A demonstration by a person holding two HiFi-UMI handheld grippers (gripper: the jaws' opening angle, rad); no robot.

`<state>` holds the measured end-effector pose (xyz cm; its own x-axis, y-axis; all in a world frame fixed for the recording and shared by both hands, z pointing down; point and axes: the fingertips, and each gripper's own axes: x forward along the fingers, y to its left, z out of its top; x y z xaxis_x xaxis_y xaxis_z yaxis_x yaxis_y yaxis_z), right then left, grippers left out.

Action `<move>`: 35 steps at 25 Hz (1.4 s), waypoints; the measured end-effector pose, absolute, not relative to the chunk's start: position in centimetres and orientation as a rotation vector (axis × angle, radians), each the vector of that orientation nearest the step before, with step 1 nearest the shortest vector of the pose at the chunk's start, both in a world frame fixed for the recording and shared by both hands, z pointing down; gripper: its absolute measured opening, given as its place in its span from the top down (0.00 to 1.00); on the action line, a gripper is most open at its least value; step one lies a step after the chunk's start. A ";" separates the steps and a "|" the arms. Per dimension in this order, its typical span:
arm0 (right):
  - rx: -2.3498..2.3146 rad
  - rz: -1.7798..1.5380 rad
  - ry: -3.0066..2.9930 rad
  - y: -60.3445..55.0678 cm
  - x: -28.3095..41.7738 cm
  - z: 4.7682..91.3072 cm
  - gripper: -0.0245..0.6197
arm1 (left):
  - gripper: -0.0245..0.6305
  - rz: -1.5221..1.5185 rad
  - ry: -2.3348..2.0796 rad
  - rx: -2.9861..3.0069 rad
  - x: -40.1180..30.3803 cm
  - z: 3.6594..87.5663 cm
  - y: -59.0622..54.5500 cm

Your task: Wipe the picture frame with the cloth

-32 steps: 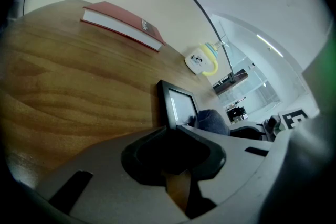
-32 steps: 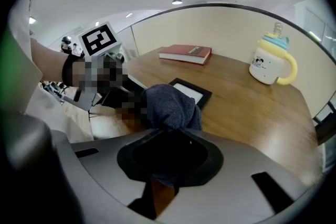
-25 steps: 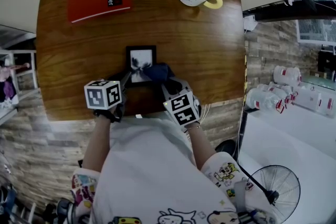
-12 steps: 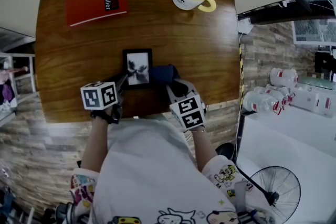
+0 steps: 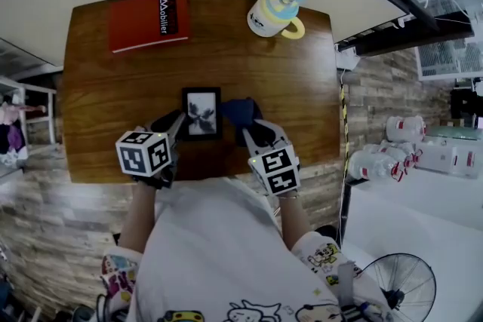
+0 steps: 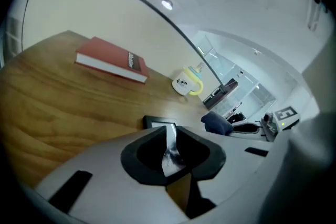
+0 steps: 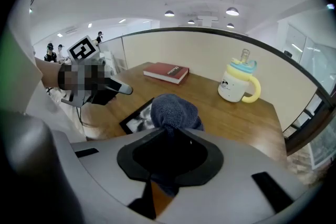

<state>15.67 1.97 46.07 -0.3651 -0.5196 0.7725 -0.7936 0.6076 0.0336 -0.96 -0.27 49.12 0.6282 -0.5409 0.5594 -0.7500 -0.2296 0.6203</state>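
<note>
Both grippers have risen, and the cloth (image 5: 237, 111) has slid off the frame (image 5: 201, 113). Your left gripper (image 5: 175, 124) has its fingers clamped on the frame's near edge. Your right gripper (image 5: 255, 132) fingers grip the cloth, bunched ahead of them. Wiping looks underway, possibly finished.

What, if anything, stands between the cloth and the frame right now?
Nothing visible does. The cloth, in the right gripper's jaws, is just right of the frame, which the left gripper holds by its edge. The book and mug lie far behind them, out of the way.
</note>
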 end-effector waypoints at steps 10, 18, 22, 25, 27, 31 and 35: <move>1.155 0.347 -2.245 -1.5 13.9 39.0 0.88 | 0.88 0.276 -1.194 2.184 -2.1 40.3 -1.5; 1.263 0.347 -2.421 -3.0 13.6 34.0 0.88 | 0.87 0.214 -1.303 2.369 -2.4 34.0 -0.8; 1.269 0.348 -2.527 -2.8 13.3 32.2 0.88 | 0.86 0.231 -1.340 2.407 -2.7 32.6 -0.4; 1.254 0.340 -2.585 -2.3 13.0 31.3 0.88 | 0.86 0.233 -1.340 2.420 -2.9 32.0 -0.1; 1.253 0.320 -2.610 -2.0 13.0 30.7 0.88 | 0.87 0.215 -1.329 2.427 -2.9 31.7 0.1; 1.266 0.293 -2.624 -1.3 13.4 30.3 0.88 | 0.92 0.182 -1.342 2.445 -3.0 31.1 0.4; 1.300 0.294 -2.616 -0.9 13.9 30.6 0.88 | 0.94 0.185 -1.368 2.469 -3.0 30.7 0.5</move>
